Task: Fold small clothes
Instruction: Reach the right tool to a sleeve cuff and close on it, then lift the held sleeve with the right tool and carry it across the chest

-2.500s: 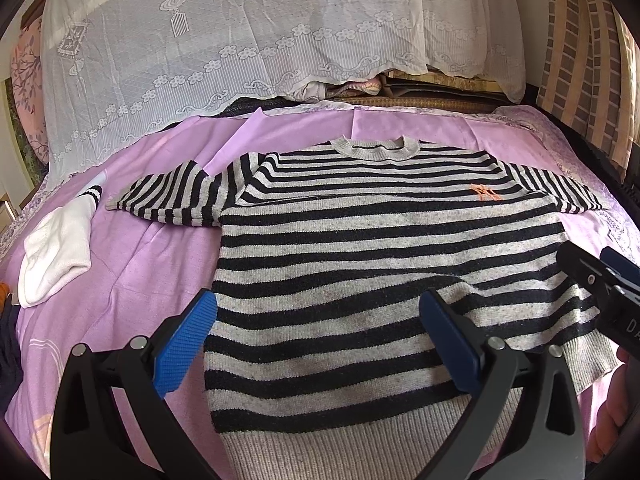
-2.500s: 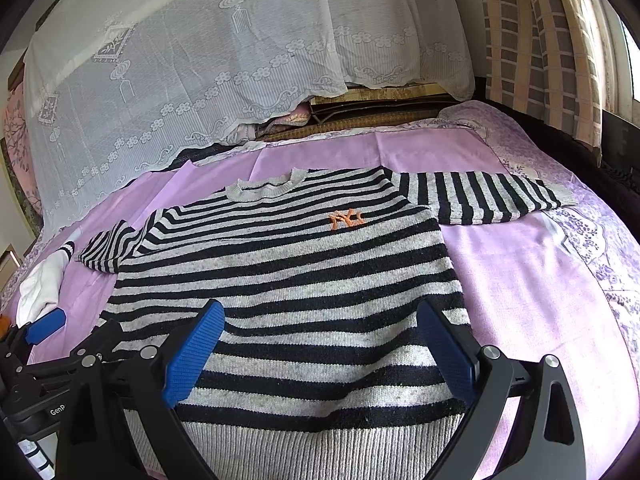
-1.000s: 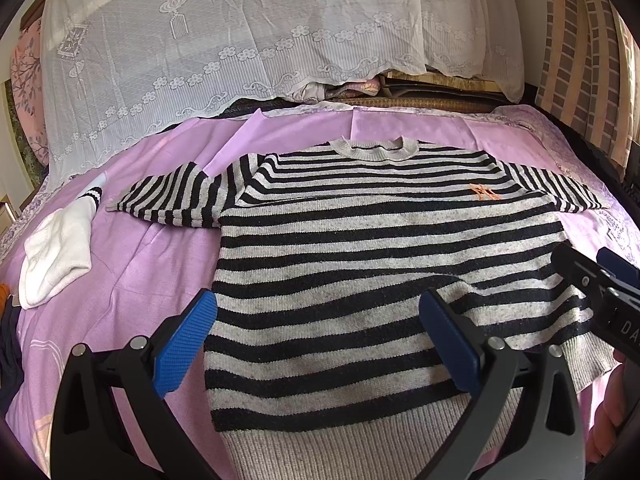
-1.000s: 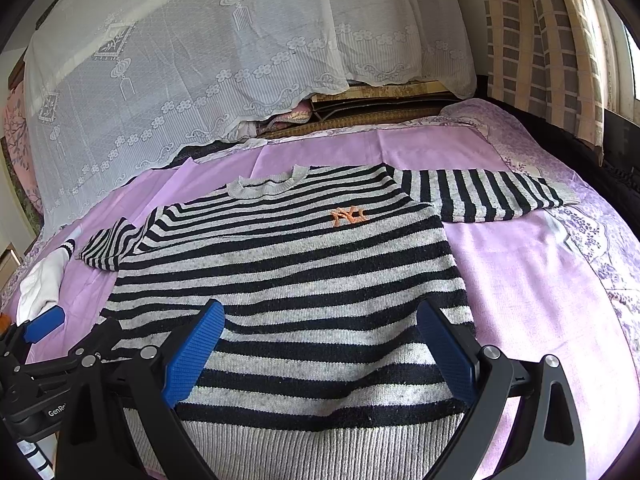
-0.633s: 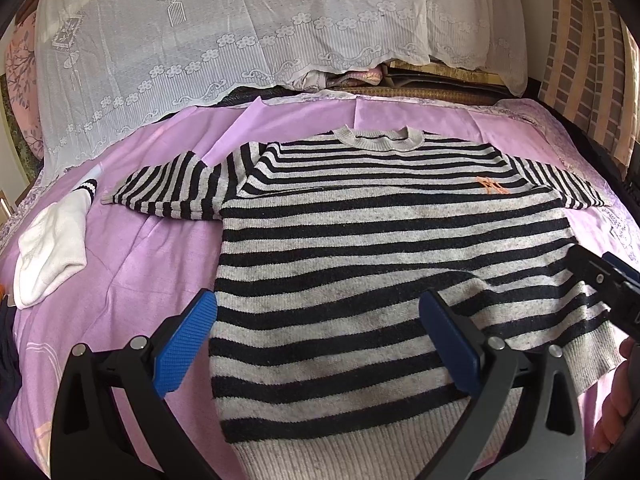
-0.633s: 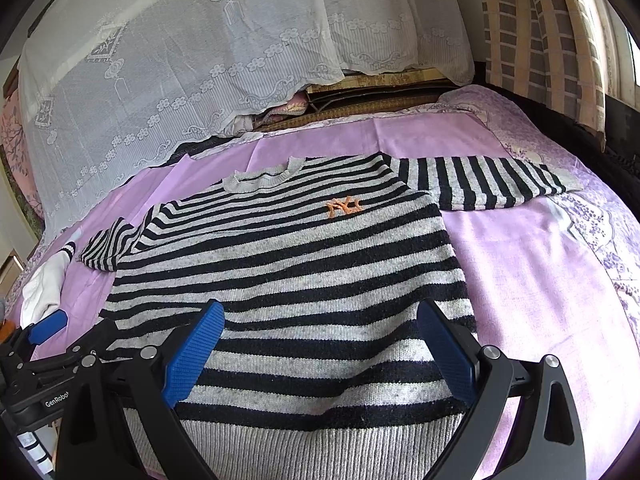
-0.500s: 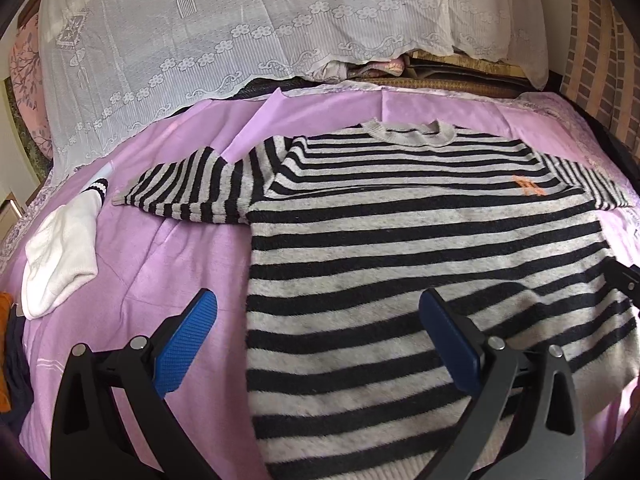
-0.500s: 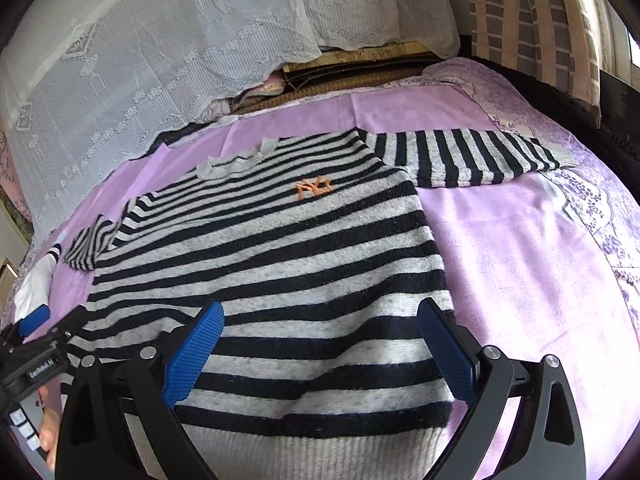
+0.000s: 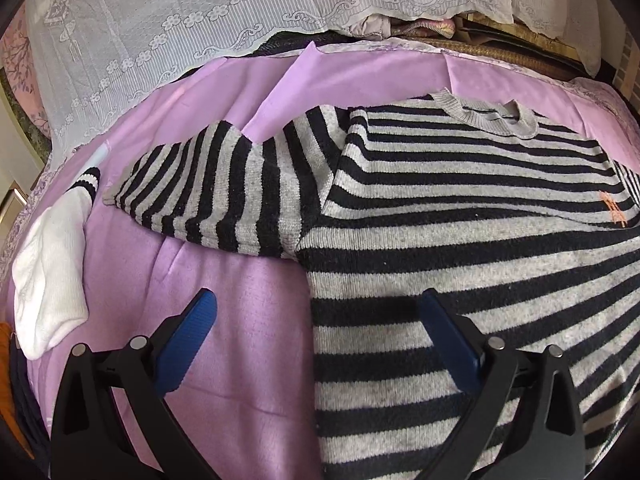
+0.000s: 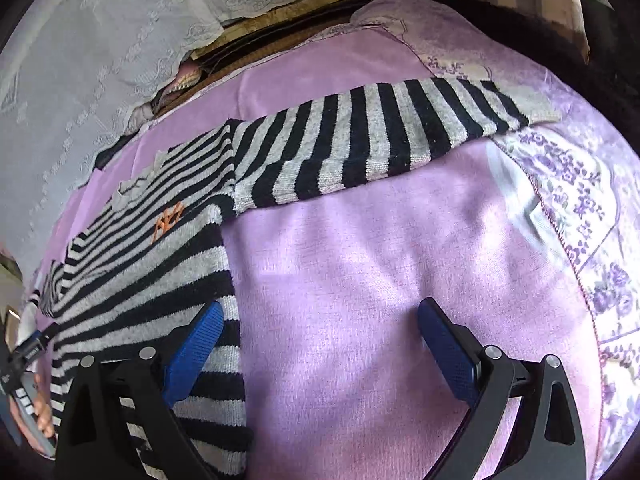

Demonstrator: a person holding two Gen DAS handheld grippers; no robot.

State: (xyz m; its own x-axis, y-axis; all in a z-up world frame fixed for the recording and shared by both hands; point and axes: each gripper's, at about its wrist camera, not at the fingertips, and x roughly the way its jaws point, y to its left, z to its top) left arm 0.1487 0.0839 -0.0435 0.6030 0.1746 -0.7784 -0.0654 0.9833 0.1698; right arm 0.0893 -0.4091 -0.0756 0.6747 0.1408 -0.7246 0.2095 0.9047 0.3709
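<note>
A black-and-grey striped sweater (image 9: 460,216) with an orange chest logo lies flat, front up, on a purple bedsheet (image 9: 224,320). Its sleeves are spread out: one sleeve (image 9: 216,192) in the left wrist view, the other sleeve (image 10: 384,136) in the right wrist view. My left gripper (image 9: 316,336) hovers open over the sweater's side edge below that sleeve's armpit. Open as well, my right gripper (image 10: 320,340) hangs over the opposite side edge (image 10: 230,280), mostly above bare sheet. Neither holds anything.
A white sock (image 9: 52,280) lies on the sheet at the left. White lace cloth (image 9: 180,20) covers the bed head, with piled fabrics under it. A floral bedspread (image 10: 580,208) borders the right side. A hand on the other gripper (image 10: 28,392) shows at the far left.
Both grippers have moved apart and forward: the left toward the sweater's left side and sleeve, the right toward its right side and sleeve. The sweater has not moved.
</note>
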